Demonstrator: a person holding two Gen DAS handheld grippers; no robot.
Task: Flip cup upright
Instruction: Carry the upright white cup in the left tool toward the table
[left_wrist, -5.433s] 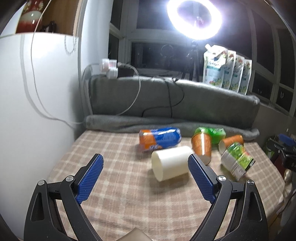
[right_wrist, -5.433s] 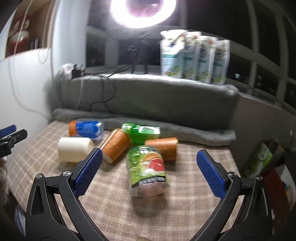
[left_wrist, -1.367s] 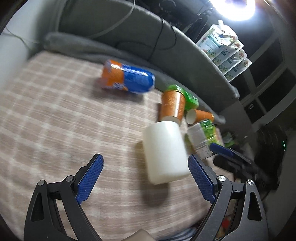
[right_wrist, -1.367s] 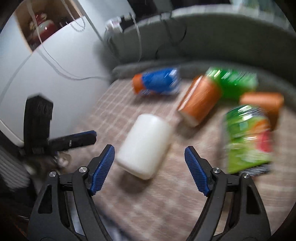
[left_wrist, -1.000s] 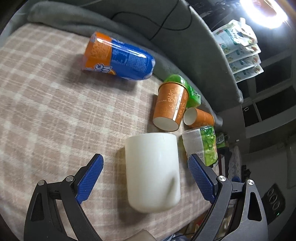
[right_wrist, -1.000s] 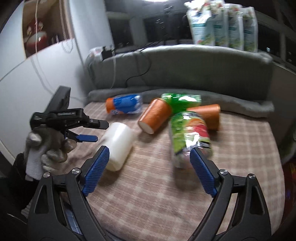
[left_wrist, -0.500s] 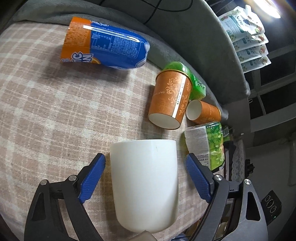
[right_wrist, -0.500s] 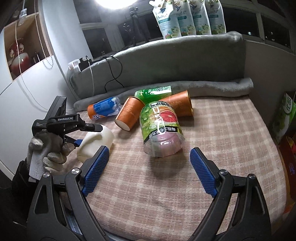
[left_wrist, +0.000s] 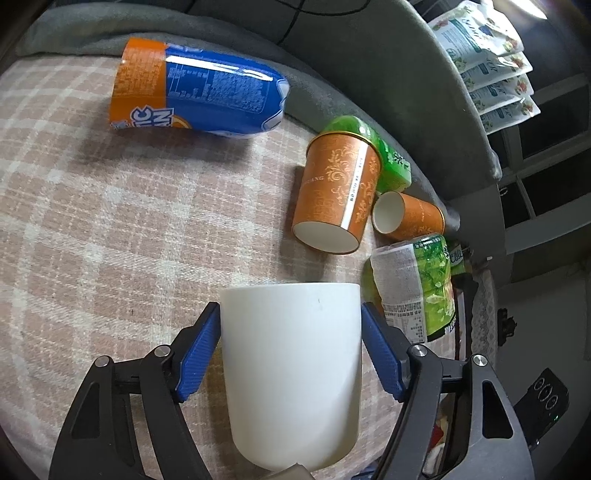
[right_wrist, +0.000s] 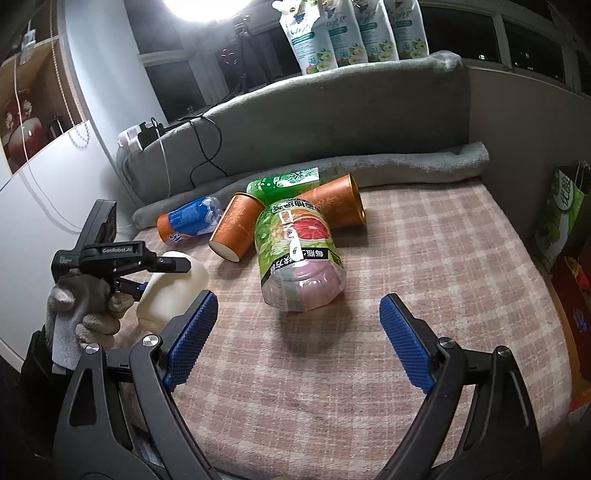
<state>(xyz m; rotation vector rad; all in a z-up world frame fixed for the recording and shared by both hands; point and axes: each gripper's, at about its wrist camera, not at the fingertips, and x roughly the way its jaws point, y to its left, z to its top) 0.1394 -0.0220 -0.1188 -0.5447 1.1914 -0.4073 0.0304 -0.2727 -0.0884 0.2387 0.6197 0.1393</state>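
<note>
A plain white cup (left_wrist: 291, 365) lies on its side on the checked cloth. My left gripper (left_wrist: 291, 350) is shut on it, blue pads pressed against both sides of its body. In the right wrist view the cup (right_wrist: 173, 291) shows at the left, held by the left gripper (right_wrist: 147, 273) in a gloved hand. My right gripper (right_wrist: 295, 343) is open and empty above the cloth, in front of the green grapefruit bottle (right_wrist: 299, 254).
A blue-orange bottle (left_wrist: 195, 99), two orange paper cups (left_wrist: 338, 192) (left_wrist: 406, 218), a green bottle (left_wrist: 380, 151) and the green-label bottle (left_wrist: 417, 284) lie beyond the cup. A grey cushion (right_wrist: 332, 122) bounds the back. The table edge (left_wrist: 480, 314) is at the right.
My left gripper has closed its pads onto the white cup. The right gripper has stayed open and has barely moved.
</note>
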